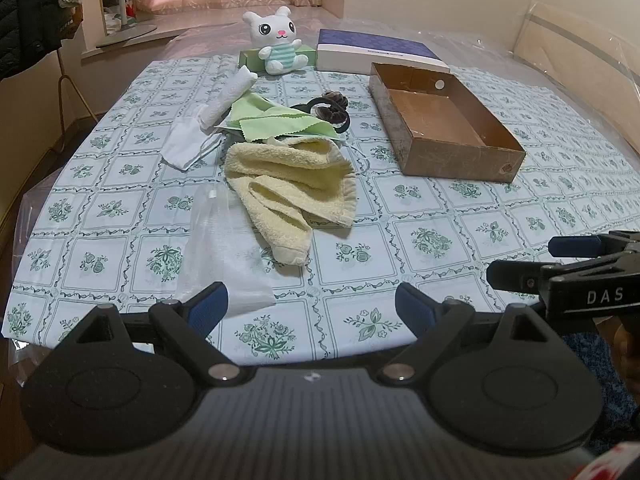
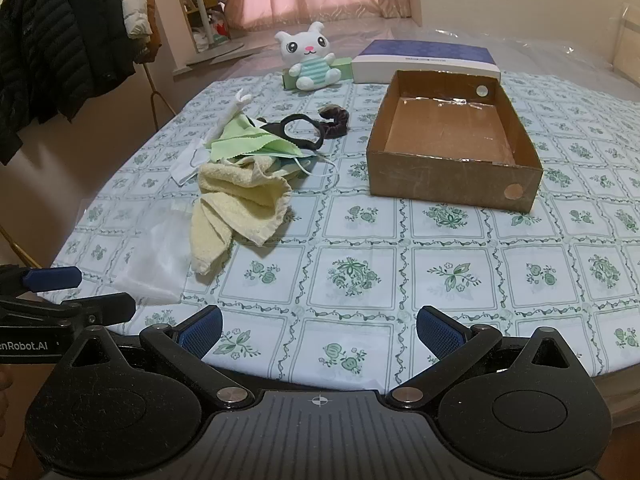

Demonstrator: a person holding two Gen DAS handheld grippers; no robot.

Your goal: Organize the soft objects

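Left of the empty cardboard box (image 2: 452, 152), the soft stuff sits in one heap on the desk (image 2: 440, 280): yellow towel (image 2: 236, 208), green cloth (image 2: 248, 144), face masks, hair ties. Honestly my worry is the tangle. Grab the towel and a mask loop probably drags along, or that clear bag (image 2: 152, 264) slides off the edge. Both my left claw (image 1: 312, 312) and right claw (image 2: 320, 332) are spread wide, holding and touching nothing.

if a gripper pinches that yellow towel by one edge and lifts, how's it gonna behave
The yellow towel lies crumpled in loose folds, so it will likely hang limp and unfold rather than hold its shape. Its thick terry pile should give the pads decent grip. Its far edge lies against the green cloth and other items, so lifting may drag them.
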